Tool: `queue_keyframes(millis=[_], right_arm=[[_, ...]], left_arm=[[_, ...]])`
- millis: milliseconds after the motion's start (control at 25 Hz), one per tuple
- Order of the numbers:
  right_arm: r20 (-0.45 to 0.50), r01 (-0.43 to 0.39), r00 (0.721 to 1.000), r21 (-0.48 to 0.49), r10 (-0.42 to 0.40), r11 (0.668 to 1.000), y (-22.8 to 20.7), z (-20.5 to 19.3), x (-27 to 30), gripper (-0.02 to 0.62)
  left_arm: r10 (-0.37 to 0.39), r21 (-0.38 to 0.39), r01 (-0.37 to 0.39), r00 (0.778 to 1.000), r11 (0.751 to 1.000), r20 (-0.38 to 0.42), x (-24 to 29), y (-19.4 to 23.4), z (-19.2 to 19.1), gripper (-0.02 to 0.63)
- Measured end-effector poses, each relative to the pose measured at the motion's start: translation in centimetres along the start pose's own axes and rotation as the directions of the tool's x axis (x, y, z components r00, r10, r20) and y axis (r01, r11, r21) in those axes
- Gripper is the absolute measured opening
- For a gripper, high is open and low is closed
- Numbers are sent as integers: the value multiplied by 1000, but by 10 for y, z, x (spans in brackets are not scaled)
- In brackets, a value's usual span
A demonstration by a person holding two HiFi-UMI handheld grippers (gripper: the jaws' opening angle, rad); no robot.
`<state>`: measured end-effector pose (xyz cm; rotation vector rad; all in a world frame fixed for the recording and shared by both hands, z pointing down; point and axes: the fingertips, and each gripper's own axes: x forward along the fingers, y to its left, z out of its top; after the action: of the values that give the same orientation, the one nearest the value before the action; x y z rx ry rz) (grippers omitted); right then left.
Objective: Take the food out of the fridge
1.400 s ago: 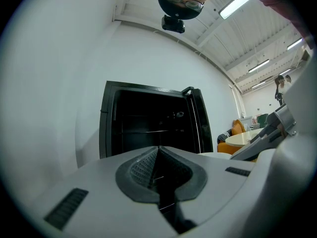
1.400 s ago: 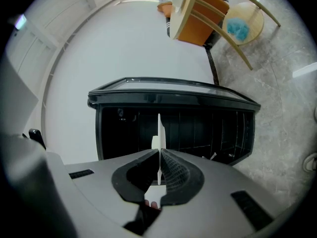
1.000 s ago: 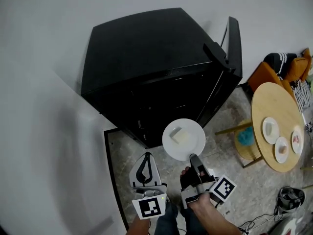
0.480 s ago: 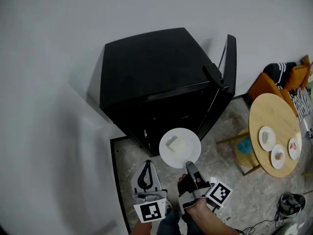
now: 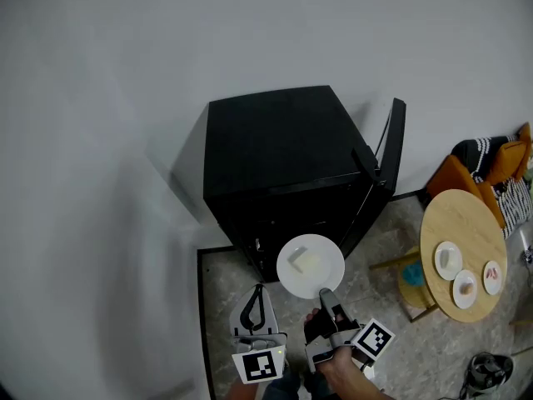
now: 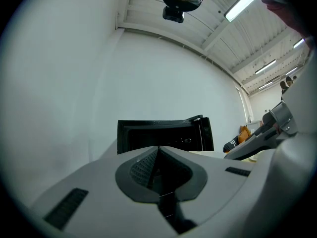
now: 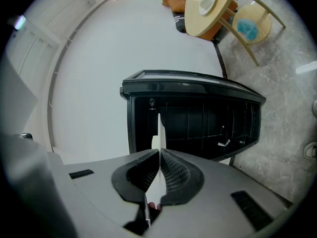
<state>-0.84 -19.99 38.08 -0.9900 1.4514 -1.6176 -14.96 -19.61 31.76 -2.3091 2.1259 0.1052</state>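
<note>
Grey wall [image 5: 100, 98], black fridge [image 5: 283, 140] open | right tongs [image 5: 326, 293] pinch plate [image 5: 321, 257], pale food [image 5: 305, 262] maybe cheese | left tongs [image 5: 259, 289] closed, empty

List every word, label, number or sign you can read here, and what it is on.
None can be read.
Cubes on the left gripper and right gripper: black-and-white square patterns, no letters.
Fridge: a small mark on its frame and a white tag inside, both too small to read.
Plate: no print in view.
</note>
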Motion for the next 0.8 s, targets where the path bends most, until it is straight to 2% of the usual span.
queue_keyframes(millis=[800], right_arm=[[-37,-29,999,-45,27,999,70,2,-22,29]], left_arm=[[-23,-13,24,999,1000,40,-21,-20,66,14]])
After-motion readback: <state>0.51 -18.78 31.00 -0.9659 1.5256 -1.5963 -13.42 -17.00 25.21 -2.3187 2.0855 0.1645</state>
